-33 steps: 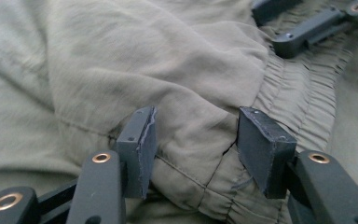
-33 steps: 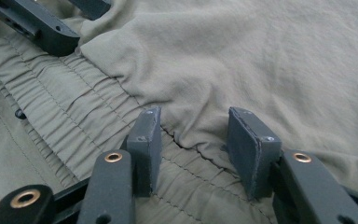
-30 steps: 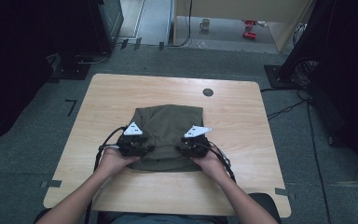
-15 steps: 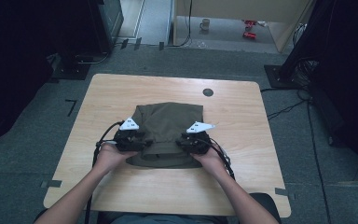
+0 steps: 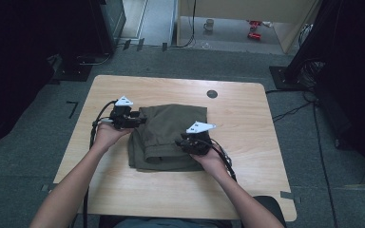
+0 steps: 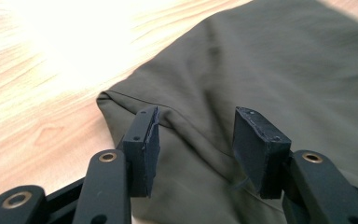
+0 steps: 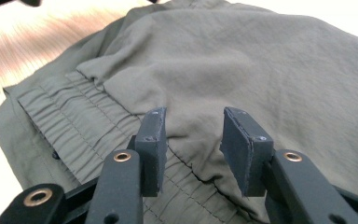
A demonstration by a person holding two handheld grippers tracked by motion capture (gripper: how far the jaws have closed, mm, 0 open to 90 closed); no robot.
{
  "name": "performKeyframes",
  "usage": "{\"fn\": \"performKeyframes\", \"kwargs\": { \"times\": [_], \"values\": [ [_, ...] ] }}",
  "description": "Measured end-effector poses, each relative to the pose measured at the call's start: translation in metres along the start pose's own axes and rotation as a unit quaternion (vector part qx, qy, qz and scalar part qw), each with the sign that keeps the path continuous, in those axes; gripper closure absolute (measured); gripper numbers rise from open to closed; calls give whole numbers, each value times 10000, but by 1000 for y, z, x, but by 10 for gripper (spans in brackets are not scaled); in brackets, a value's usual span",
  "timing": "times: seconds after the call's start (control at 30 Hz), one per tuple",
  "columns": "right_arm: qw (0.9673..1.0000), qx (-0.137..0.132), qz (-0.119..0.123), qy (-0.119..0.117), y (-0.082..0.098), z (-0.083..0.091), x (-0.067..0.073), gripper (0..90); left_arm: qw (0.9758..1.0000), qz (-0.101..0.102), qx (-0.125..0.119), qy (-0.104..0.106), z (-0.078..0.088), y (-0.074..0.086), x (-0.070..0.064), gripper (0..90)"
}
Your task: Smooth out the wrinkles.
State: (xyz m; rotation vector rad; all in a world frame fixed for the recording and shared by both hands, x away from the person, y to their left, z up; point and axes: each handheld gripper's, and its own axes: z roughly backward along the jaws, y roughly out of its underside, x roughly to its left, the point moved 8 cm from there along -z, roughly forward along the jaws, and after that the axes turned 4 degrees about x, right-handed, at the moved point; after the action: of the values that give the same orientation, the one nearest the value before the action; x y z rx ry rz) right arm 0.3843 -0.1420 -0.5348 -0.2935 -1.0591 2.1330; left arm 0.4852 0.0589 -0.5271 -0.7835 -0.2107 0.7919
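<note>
An olive-green garment point(image 5: 171, 135) lies folded on the wooden table point(image 5: 247, 142). My left gripper point(image 5: 139, 121) is at the garment's left edge, pointing right. Its jaws have just been closing. In the left gripper view a folded edge of the cloth point(image 6: 200, 93) runs under the gap of my left gripper point(image 6: 196, 135), and the pads do not press it. My right gripper point(image 5: 183, 142) rests on the garment's right front part. In the right gripper view the jaws of my right gripper point(image 7: 193, 140) straddle a loose cloth layer point(image 7: 242, 65) above the gathered elastic waistband point(image 7: 74, 126), with no visible pinch.
A round black grommet point(image 5: 212, 93) sits in the tabletop near the far edge. Cables trail from both grippers along the person's forearms. Dark equipment stands point(image 5: 100, 23) and floor cables point(image 5: 294, 109) surround the table.
My left gripper moved away from the front of the garment to its left edge, farther up the table. The right gripper stayed nearly in place.
</note>
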Motion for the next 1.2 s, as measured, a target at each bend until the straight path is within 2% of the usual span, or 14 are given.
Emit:
{"fn": "performKeyframes", "kwargs": {
  "times": [0.17,0.27,0.3,0.37,0.47,0.6,0.7,0.77,0.83,0.9,0.93,1.03,1.13,1.2],
  "values": [
    [10000,66,65,28,1,-2,2,598,10000,-39,80,-44,-22,-6,8,509],
    [10000,7,30,-35,-1,0,5,605,9997,-194,71,-119,-34,-6,8,508],
    [10000,13,36,-73,-1,-1,6,603,9995,-272,135,-126,-39,-3,7,513],
    [9998,143,70,-84,2,-3,7,597,9989,-353,232,-206,-45,1,8,532],
    [9993,326,70,-154,8,-8,8,586,9990,-326,172,-240,-47,2,12,619],
    [9991,369,57,-189,11,-10,8,587,9987,-406,133,-267,-48,3,14,796],
    [9989,415,70,-189,12,-10,9,589,9984,-448,138,-323,-47,2,14,868],
    [9988,451,45,-190,13,-10,9,593,9989,-339,84,-315,-45,-1,18,880],
    [9986,480,54,-205,15,-10,10,610,9997,-47,29,-252,-38,-6,26,883],
    [9984,515,106,-204,18,-9,11,621,9997,92,-32,-237,-31,-11,35,886],
    [9984,519,88,-206,19,-8,11,623,9997,109,-67,-216,-29,-14,37,887],
    [9985,506,67,-207,20,-8,11,626,9997,-9,-81,-249,-29,-13,40,886],
    [9985,489,58,-217,21,-8,12,625,9997,91,47,-225,-35,-7,41,876],
    [9986,486,51,-220,21,-8,12,624,9995,261,26,-173,-37,-6,41,860]
  ]
}}
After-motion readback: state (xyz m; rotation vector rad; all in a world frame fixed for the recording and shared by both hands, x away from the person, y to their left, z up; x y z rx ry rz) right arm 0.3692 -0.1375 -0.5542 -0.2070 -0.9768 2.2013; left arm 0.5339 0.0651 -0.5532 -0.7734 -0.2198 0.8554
